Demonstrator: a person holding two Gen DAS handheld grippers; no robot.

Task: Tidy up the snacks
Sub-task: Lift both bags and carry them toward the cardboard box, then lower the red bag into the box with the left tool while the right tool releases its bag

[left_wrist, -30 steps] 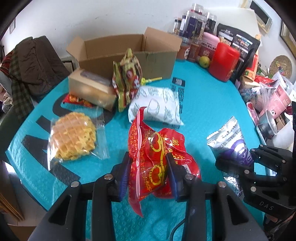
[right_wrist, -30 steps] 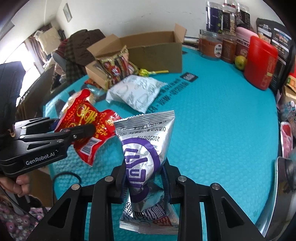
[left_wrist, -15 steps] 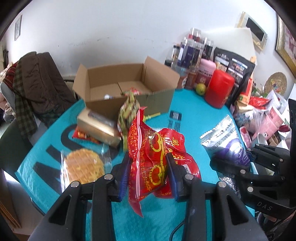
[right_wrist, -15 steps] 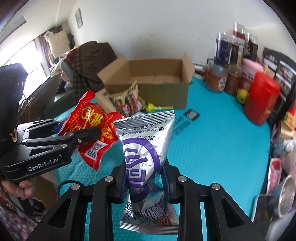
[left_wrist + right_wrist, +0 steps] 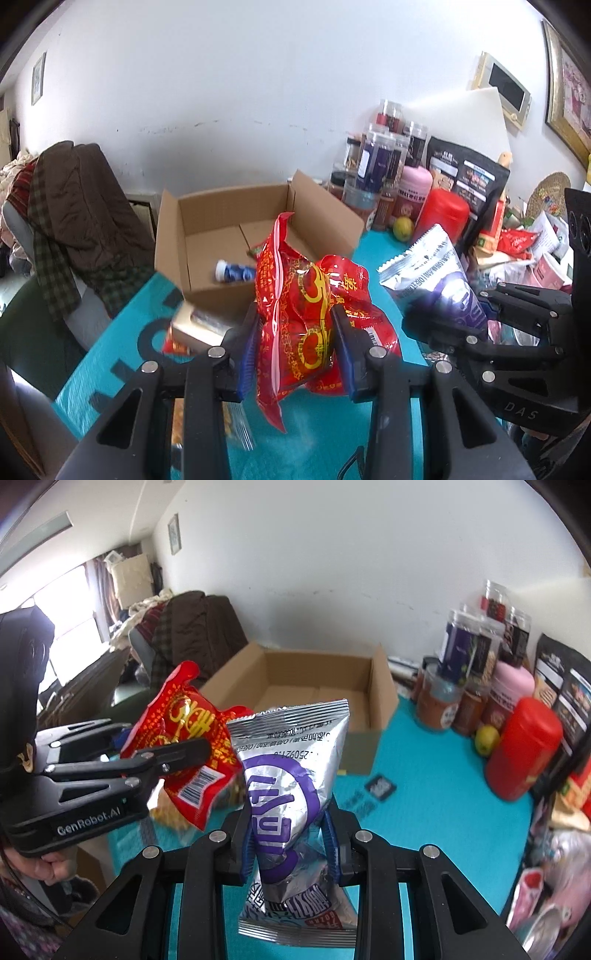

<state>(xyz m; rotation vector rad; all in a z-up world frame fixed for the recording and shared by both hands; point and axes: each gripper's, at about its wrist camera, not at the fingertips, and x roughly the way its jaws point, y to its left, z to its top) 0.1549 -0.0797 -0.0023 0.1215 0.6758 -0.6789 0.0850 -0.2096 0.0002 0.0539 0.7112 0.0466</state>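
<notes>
Left wrist view: your left gripper (image 5: pixel 295 347) pinches the red snack bag (image 5: pixel 306 325) between its blue pads; the bag stands upright between the jaws and hangs off the teal table cover (image 5: pixel 122 350)
Beside the left jaws: to the right of them, your right gripper (image 5: pixel 448 321) holds the silver and purple snack bag (image 5: pixel 432 273) at about the same height; the two bags are near each other, and whether they touch you cannot tell from here
Below the left jaws: a tan boxed item (image 5: pixel 201 326) lies on the cover just left of the jaws, blurred
Beyond the left jaws: the open cardboard box (image 5: pixel 236 236) sits straight ahead with its flaps up; a small blue and white item (image 5: pixel 234 272) lies on its floor
Far right of the left jaws: a red canister (image 5: pixel 441 218), a pink jar (image 5: pixel 413 192) and tall clear jars (image 5: pixel 376 162) stand against the wall
Right wrist view: your right jaws are pressed onto the silver and purple bag at its middle; its printed end hangs below the jaws and its crimped top points toward the box
Left of the right jaws: your left gripper grips the red bag from the side; a hand (image 5: pixel 44 864) holds its handle
Far left: a brown coat (image 5: pixel 192 627) is draped over a chair
</notes>
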